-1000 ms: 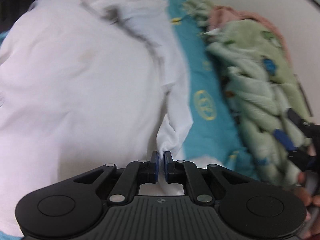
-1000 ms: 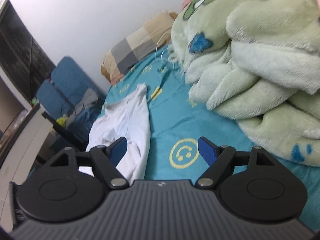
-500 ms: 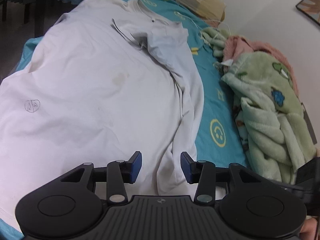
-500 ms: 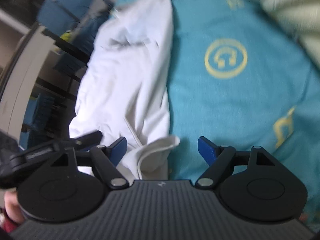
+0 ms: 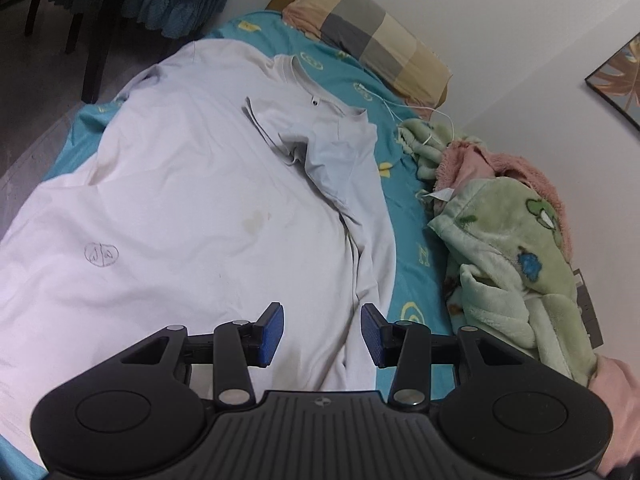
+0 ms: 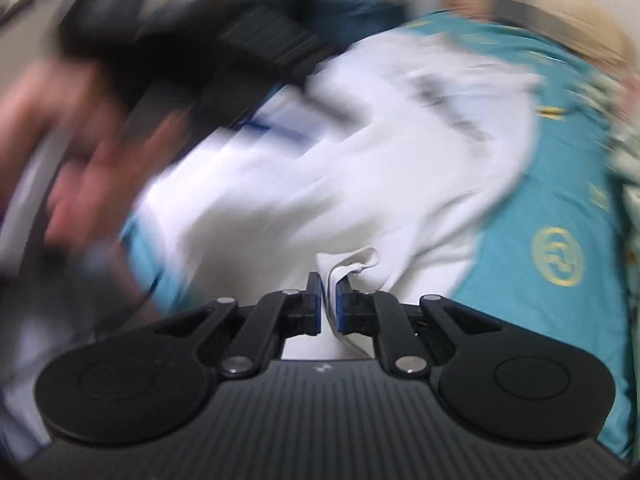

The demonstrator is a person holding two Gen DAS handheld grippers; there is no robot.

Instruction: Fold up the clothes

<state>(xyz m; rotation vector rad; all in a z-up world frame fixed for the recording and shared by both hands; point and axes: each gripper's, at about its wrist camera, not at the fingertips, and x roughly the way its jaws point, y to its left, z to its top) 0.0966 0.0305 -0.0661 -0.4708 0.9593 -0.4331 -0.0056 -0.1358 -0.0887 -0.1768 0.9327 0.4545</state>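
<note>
White t-shirt (image 5: 192,208) lies spread flat across the teal bedsheet (image 5: 424,256), collar at the far end, one sleeve folded in over the chest. Left gripper (image 5: 322,334) hovers over the near hem, jaws partly apart, nothing between the pads. Right gripper (image 6: 328,304) has its jaws pinched tight on a bunched corner of the shirt's hem; that view is heavily motion-blurred. Clutter on the right: green plush blanket (image 5: 516,264) heaped with a pink one (image 5: 500,164), touching the sheet just beside the shirt's right edge. Checked pillow (image 5: 372,32) at the far end, white cable (image 5: 404,110) near it. A hand (image 5: 616,404) shows at near right.
</note>
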